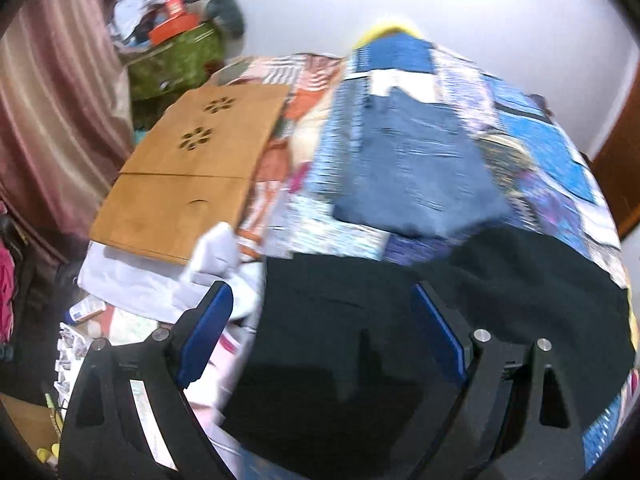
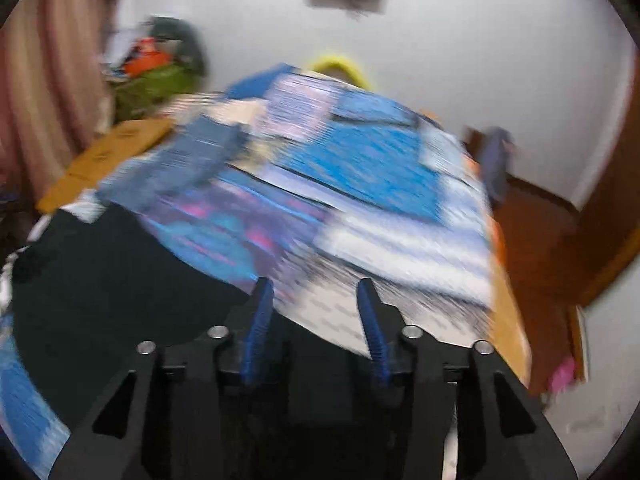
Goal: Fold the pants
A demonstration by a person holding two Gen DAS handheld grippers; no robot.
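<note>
Two handheld grippers hover over a bed, and both camera views are smeared with blur. Starting at the far left, beyond the left gripper's (image 1: pixel 322 308) left finger, a pink curtain (image 1: pixel 52 120) hangs, with a cluttered green bag (image 1: pixel 176 60) near it against the white wall. A flat wooden board (image 1: pixel 188 184) with flower-shaped cutouts lies ahead of and to the left of that finger, resting partly on white cloth (image 1: pixel 160 280) that bunches up just beside the blue pad.

The left gripper's fingers (image 1: pixel 206 328) are spread wide apart and grip nothing. Between them and running off to the right lies the pair of black pants (image 1: pixel 344 320), dark fabric spread on a blue patchwork bedspread (image 1: pixel 552 160). Ahead of the fingertips, past the far edge of the black fabric, a folded pair of blue jeans (image 1: pixel 416 168) sits on the bedspread.

The right gripper (image 2: pixel 316 292) has its fingers (image 2: pixel 260 312) parted to a moderate gap, with nothing held between them. The black pants lie to the left of its left finger and beneath it, while the tips point at the patterned bedspread. Ahead and to the left the jeans show only as a blue blur. Off to the right of the right finger, a brown wooden door (image 2: pixel 592 220) stands by the bed.
</note>
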